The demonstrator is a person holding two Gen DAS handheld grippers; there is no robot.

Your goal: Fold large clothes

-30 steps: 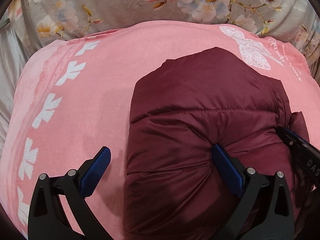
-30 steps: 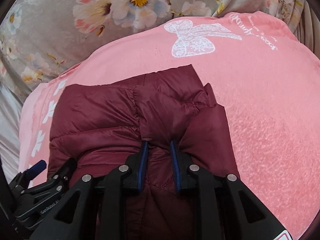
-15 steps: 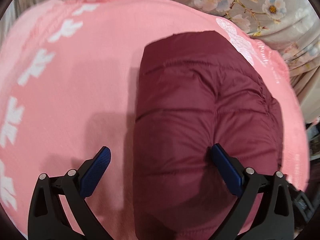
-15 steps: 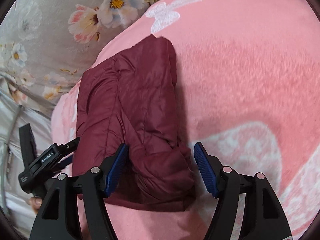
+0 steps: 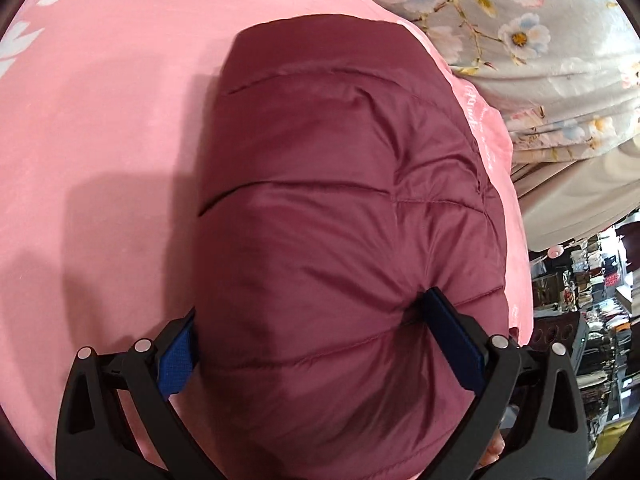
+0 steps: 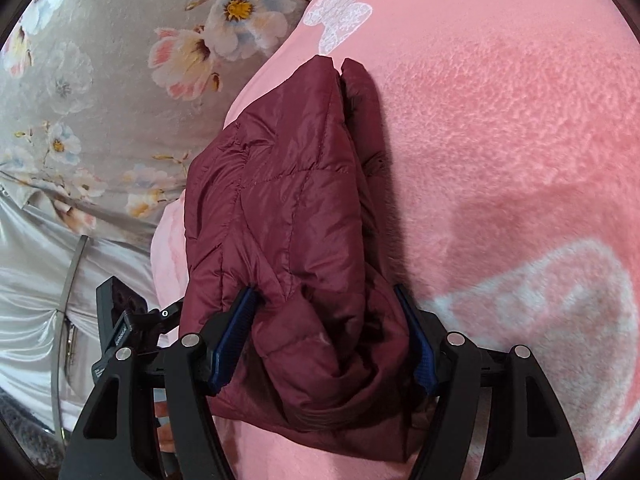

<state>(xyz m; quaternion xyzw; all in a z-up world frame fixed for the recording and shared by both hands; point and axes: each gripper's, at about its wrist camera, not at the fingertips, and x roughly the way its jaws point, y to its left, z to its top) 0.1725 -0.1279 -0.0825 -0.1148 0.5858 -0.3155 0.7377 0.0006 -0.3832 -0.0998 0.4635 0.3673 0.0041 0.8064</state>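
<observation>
Writing is scarce here: white script runs along the edge of the pink blanket just right of the folded maroon puffer jacket, too warped to read, and a small white label on the body of the left gripper, seen in the right wrist view, is too small to make out.

Your jacket lies as a folded bundle on the pink blanket, close to the blanket's edge where the grey floral bedding begins. On the other side of the bundle, open pink surface stretches wide; there you have room, while the bedding side is tight.

Your left gripper stands wide, straddling the near end of the bundle. Its right pad digs a dimple into the padding, and its left pad sits at the bundle's side edge; I cannot tell whether it truly clamps. Your right gripper has just been opening, with the jacket between its jaws; the pads now stand wide at either flank of the folded end, touching the fabric, and whether they still squeeze it I cannot tell.

Only the left wrist view shows cluttered shelves beyond the bed. Only the right wrist view shows the white butterfly print and the layered fold edge.
</observation>
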